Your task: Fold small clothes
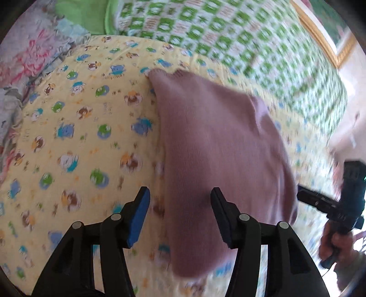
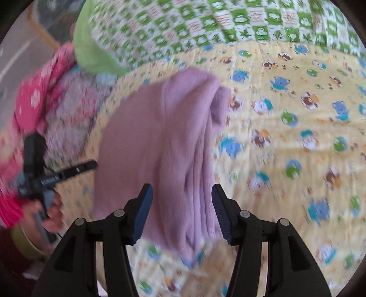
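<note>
Left gripper (image 1: pixel 180 194) jaws spread, nothing pinched; mauve knit garment (image 1: pixel 219 146) lies folded lengthwise on yellow animal-print sheet (image 1: pixel 75 128), just ahead. Right gripper (image 2: pixel 181 190) likewise spread above the same garment. Green checked quilt (image 2: pixel 205 25) beyond.

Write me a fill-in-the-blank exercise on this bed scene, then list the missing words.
1. The knitted garment lying on the bed is ____ in colour.
2. It rests on a ____ sheet printed with cartoon animals.
3. The jaws of the left hand-held gripper stand ____, with nothing pressed between them.
4. Farther back lies a quilt checked in white and ____.

Missing words: mauve; yellow; open; green
</note>
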A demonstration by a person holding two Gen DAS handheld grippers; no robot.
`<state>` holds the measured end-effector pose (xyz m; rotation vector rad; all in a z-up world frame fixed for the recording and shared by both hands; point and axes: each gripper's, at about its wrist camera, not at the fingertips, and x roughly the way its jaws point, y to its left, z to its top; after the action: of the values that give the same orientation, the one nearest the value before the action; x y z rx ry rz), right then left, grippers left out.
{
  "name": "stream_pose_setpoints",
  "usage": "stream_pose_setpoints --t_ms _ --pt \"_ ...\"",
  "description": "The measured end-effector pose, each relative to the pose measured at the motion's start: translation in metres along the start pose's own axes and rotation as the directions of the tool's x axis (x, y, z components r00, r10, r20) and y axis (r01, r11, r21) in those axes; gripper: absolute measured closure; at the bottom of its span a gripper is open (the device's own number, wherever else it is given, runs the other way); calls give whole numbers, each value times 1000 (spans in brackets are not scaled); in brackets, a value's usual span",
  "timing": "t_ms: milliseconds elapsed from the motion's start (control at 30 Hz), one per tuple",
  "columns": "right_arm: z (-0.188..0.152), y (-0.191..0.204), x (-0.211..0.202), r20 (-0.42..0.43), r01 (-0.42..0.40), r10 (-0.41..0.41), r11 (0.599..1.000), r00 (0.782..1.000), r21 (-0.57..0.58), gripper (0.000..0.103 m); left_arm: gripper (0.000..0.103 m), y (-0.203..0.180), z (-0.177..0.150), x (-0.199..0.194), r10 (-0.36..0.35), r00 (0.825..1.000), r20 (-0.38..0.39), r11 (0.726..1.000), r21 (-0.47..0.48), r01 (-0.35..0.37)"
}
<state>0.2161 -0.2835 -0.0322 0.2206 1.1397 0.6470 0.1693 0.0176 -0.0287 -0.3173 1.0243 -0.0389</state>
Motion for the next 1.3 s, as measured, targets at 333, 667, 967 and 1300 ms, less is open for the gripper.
stream_pose_setpoints --t_ms 333,667,967,1300 --pt "-29 -22 28 -83 151 -150 988 985 8 48 45 -3 -49 13 101 993 -67 994 53 -98" --pt "-53 11 -26 28 37 -35 997 999 -70 28 30 -22 -83 -37 142 989 30 990 6 -142" --pt "-103 36 -25 -44 11 -19 984 999 -179 21 23 -43 -140 -56 244 969 42 969 20 -245" --pt "-127 49 -34 -44 41 -55 962 998 -270 17 19 -55 -159 -67 326 938 116 937 88 -337"
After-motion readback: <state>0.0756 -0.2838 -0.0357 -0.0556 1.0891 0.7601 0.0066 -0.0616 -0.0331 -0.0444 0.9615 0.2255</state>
